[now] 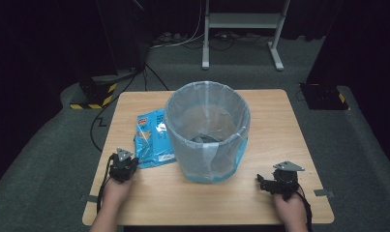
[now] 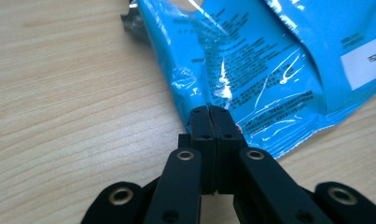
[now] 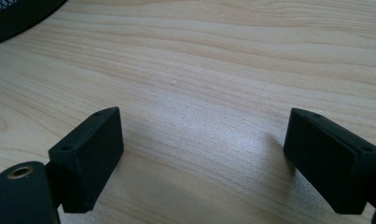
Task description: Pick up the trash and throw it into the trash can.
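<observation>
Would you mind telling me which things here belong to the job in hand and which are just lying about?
Part of the job:
- blue snack bag, flat on the table, its near edge pinched in the left gripper
- lined bin standing right beside the bag
- right gripper, jaws open over bare wood

Just lying about:
- white metal stand on the floor behind
- cables near it

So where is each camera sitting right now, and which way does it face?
High view: above the person's side of the table, facing forward and down on the lined bin; both forearms come in at the bottom.
Left gripper view: rides the left gripper, looking along its shut jaws at the blue snack bag.
Right gripper view: rides the right gripper, looking low across bare wood between its open jaws.
Shared: the high and left gripper views both show the blue snack bag.
</observation>
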A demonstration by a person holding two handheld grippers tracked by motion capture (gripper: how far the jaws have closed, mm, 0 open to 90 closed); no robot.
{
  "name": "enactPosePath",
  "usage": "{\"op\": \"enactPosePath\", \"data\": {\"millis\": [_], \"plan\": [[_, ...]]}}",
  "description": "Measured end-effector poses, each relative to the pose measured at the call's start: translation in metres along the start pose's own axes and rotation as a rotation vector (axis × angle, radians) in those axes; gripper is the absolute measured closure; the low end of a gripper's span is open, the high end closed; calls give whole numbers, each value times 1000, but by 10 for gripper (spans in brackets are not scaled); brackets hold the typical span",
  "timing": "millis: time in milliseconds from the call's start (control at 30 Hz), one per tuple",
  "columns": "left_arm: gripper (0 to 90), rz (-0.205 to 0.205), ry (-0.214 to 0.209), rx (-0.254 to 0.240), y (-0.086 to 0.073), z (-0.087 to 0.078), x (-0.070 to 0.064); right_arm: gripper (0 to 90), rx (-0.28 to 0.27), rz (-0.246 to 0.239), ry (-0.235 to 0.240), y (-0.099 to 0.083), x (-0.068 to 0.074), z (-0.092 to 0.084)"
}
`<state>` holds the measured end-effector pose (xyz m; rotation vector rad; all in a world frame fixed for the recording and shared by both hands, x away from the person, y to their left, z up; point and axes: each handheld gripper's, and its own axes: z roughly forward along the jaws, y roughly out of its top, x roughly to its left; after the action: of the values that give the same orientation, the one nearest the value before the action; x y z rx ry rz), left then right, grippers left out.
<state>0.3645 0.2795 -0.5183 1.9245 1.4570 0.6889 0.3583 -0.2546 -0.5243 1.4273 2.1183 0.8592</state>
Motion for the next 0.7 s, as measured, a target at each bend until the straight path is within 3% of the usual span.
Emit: {"op": "enactPosePath", "data": {"millis": [100, 433, 700], "plan": [[900, -14, -3, -26, -6, -9, -1, 118, 0, -1, 0, 0, 0, 0], [900, -76, 8, -208, -12, -49, -4, 120, -2, -2, 3, 0, 0, 0], [900, -91, 32, -342, -9, -81, -4, 120, -1, -6, 0, 0, 0, 0]]}}
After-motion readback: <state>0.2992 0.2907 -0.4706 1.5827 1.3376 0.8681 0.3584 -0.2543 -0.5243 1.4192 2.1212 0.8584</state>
